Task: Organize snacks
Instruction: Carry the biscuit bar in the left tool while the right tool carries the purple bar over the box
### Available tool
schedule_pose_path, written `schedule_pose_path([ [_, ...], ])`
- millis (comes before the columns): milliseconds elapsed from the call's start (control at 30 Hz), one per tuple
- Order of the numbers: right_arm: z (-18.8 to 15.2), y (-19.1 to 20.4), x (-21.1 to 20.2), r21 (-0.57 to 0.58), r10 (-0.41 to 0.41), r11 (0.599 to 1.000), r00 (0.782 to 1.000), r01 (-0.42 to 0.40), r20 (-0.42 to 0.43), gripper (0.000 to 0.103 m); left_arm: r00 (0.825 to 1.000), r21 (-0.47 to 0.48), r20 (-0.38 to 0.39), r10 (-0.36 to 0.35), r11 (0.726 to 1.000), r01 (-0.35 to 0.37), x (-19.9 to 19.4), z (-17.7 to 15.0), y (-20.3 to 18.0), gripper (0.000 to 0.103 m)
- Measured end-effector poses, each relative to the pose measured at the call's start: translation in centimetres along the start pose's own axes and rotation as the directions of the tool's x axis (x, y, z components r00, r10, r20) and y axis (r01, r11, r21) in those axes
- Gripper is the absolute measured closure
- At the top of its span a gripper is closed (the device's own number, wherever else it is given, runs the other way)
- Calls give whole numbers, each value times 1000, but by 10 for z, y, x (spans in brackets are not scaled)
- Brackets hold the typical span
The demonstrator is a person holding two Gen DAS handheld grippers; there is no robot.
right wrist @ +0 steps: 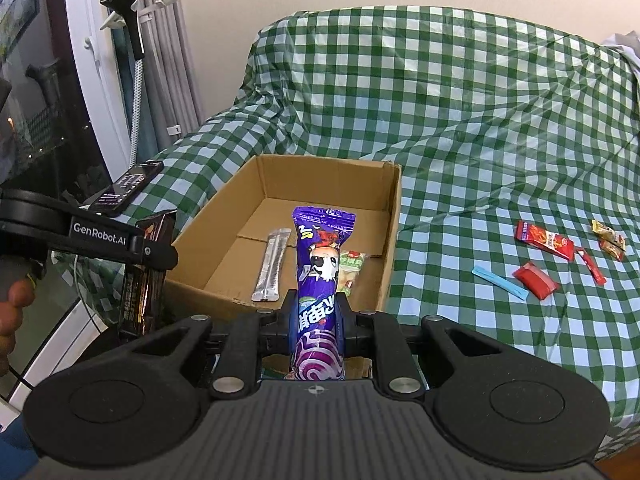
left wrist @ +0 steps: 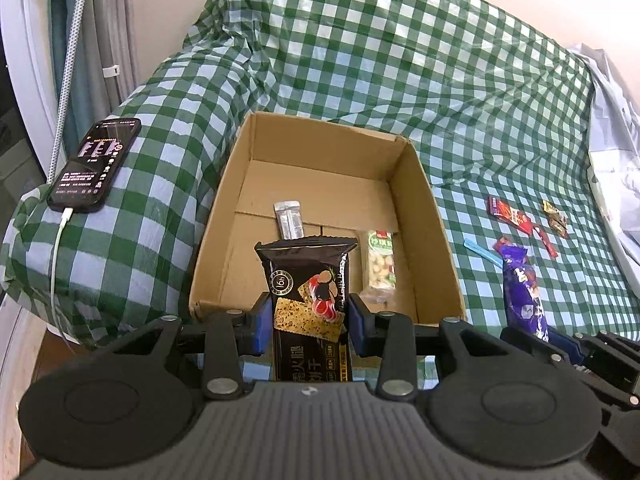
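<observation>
My left gripper (left wrist: 307, 320) is shut on a black cracker packet (left wrist: 308, 280), held upright just before the near wall of an open cardboard box (left wrist: 424, 216). In the box lie a silver stick sachet (left wrist: 289, 220) and a clear pack of nuts (left wrist: 379, 264). My right gripper (right wrist: 318, 312) is shut on a purple candy packet (right wrist: 320, 264), also at the box's (right wrist: 394, 216) near wall. The left gripper (right wrist: 132, 240) with its black packet (right wrist: 142, 284) shows at the left of the right wrist view. The purple packet (left wrist: 522, 288) shows at the right of the left wrist view.
On the green checked cloth (right wrist: 460, 120) right of the box lie red wrappers (right wrist: 546, 239), a small red packet (right wrist: 535, 280), a blue stick (right wrist: 498, 282) and gold-wrapped sweets (right wrist: 608, 238). A phone (left wrist: 94, 166) on a cable rests on the left arm of the sofa.
</observation>
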State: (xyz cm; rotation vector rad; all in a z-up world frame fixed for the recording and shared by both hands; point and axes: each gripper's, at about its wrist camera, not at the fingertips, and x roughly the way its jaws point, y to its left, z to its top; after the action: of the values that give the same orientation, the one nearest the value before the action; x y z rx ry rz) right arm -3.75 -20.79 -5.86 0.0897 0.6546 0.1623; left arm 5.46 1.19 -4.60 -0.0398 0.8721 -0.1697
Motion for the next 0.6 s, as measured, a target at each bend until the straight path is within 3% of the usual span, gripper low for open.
schedule_pose_path([
  [600, 34, 5, 69, -12, 14, 1000, 999, -14, -46, 85, 1000, -16, -16, 17, 1000, -17, 56, 55, 6, 60],
])
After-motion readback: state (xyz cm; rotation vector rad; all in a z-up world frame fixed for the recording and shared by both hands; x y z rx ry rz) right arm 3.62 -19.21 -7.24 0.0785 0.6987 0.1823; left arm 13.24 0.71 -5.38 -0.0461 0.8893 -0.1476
